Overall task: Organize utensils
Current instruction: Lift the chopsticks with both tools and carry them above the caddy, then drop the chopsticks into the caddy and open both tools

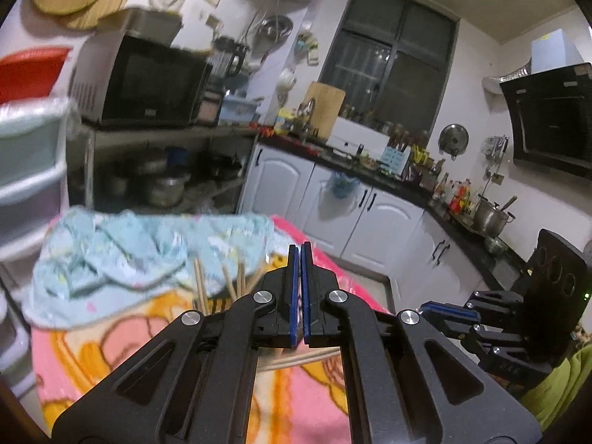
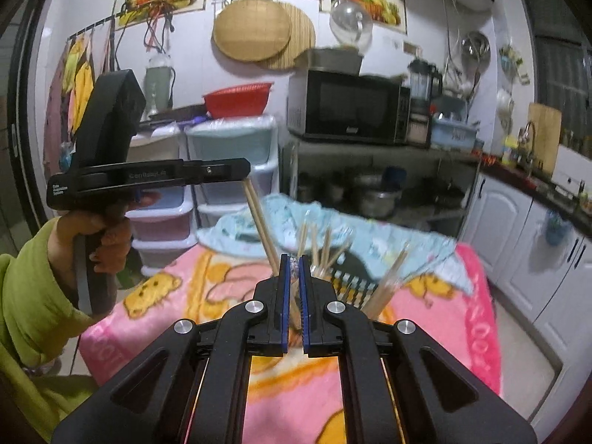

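Note:
My left gripper (image 1: pixel 300 249) is shut on a pair of wooden chopsticks (image 2: pixel 259 222); in the right wrist view it (image 2: pixel 244 170) is held up at the left and the chopsticks hang down from its tip toward a black slotted utensil holder (image 2: pixel 347 281) with several chopsticks (image 2: pixel 325 248) standing in it. In the left wrist view the holder's chopsticks (image 1: pixel 233 281) show just left of the fingers. My right gripper (image 2: pixel 293 261) is nearly shut, with something thin and clear between its pads; I cannot tell what.
A pink cartoon blanket (image 2: pixel 296 388) covers the table, with a light blue cloth (image 1: pixel 129 251) bunched at its far side. Plastic drawers (image 2: pixel 229 170), a microwave (image 2: pixel 347 107) on a shelf and white cabinets (image 1: pixel 370 214) stand behind.

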Demonstrator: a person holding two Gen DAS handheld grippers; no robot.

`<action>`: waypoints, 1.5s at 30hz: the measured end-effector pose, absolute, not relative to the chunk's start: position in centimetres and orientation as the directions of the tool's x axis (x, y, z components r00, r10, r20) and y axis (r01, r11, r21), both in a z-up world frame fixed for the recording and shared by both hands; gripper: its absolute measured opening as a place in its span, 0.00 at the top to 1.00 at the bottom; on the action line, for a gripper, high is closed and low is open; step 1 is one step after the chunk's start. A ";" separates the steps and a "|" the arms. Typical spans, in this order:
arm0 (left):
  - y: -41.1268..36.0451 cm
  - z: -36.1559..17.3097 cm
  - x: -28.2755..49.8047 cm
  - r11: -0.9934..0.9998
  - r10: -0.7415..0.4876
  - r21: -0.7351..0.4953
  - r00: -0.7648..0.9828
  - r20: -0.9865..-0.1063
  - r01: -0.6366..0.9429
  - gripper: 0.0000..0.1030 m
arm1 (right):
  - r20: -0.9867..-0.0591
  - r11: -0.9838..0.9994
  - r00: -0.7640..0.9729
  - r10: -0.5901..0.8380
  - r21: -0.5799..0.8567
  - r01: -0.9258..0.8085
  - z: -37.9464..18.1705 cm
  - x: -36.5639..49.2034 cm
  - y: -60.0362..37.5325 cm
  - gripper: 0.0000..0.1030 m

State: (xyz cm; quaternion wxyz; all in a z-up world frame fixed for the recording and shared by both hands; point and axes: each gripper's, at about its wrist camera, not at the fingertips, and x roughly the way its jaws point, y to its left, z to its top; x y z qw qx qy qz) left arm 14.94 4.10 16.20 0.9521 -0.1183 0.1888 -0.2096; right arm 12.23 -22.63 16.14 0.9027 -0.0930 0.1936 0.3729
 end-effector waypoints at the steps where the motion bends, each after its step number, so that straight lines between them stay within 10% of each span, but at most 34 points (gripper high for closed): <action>1: 4.1 16.7 15.0 0.885 -0.441 -0.299 0.846 -0.300 0.356 1.00 | -0.411 0.707 0.653 0.636 -0.029 -0.706 16.6 12.3 -22.8 0.96; 20: 5.5 21.8 18.1 0.933 -0.328 -0.234 0.913 -0.243 0.273 1.00 | -0.290 0.769 0.751 0.593 -0.074 -0.635 22.9 16.8 -23.8 0.96; 45: 4.1 13.7 21.6 0.948 -0.303 -0.223 0.861 -0.408 0.228 1.00 | -0.450 0.824 0.763 0.465 -0.094 -0.558 16.0 23.0 -21.7 0.95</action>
